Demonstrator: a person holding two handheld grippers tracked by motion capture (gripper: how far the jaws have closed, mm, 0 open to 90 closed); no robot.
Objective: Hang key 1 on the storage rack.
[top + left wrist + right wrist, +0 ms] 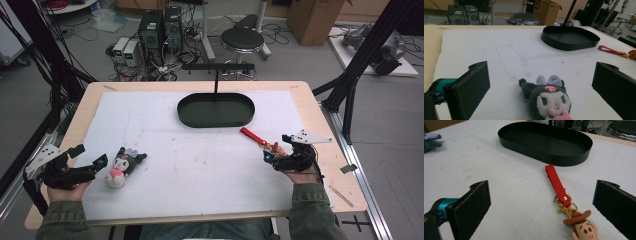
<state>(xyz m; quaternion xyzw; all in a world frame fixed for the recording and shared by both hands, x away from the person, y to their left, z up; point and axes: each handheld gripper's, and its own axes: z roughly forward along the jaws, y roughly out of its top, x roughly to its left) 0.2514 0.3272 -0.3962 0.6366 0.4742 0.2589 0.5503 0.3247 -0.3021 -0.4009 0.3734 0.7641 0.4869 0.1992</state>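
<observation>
White mat [200,165] covers table [320,125]; cluttered lab floor [300,65].

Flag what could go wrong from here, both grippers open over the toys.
1. The plush toy lies between the left gripper's open jaws but nearer the right-hand one in the left gripper view; closing may pinch just an ear or push it aside.
2. The keychain has a long red strap; if the right gripper grabs the figure head, the strap may dangle and catch the black tray's rim.
</observation>
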